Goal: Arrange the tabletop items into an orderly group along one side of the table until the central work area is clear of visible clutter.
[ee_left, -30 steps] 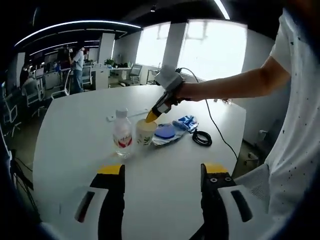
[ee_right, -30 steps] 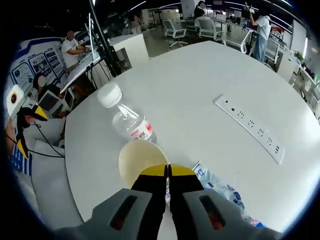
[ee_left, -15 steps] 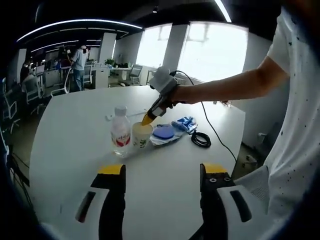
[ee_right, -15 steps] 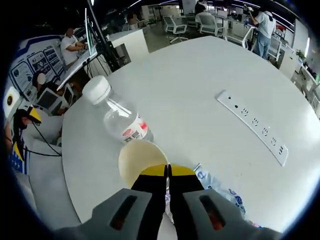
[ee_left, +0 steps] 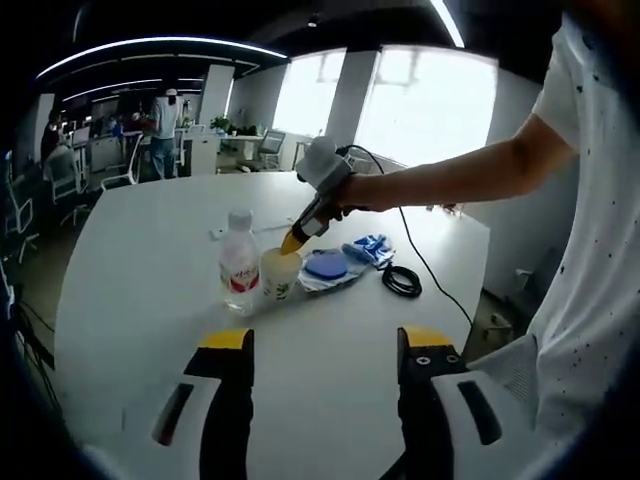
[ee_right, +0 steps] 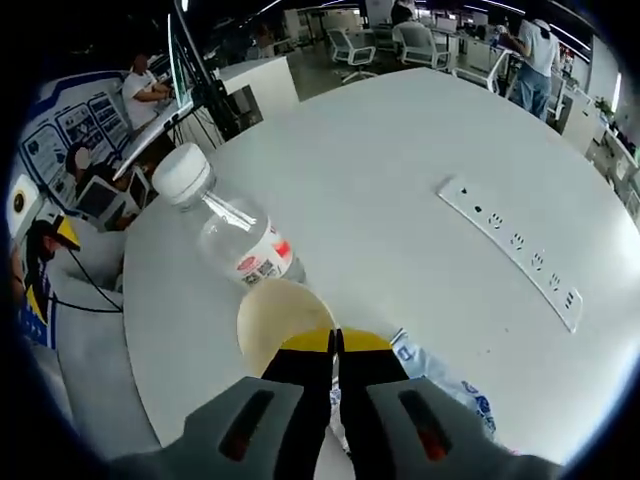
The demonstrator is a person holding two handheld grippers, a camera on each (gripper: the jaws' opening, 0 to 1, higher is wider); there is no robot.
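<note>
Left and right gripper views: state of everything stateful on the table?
right tool: shut on the paper cup's rim
left tool: open, nothing between its jaws
paper cup: upright, looks empty
water bottle: upright, capped, beside the cup
power strip: flat, nothing plugged in
black cable: coiled on the table
blue-and-white wrapper: lying flat beside the cup

office chairs (ee_right: 418, 47), standing person (ee_left: 165, 120), windows (ee_left: 432, 100)
</note>
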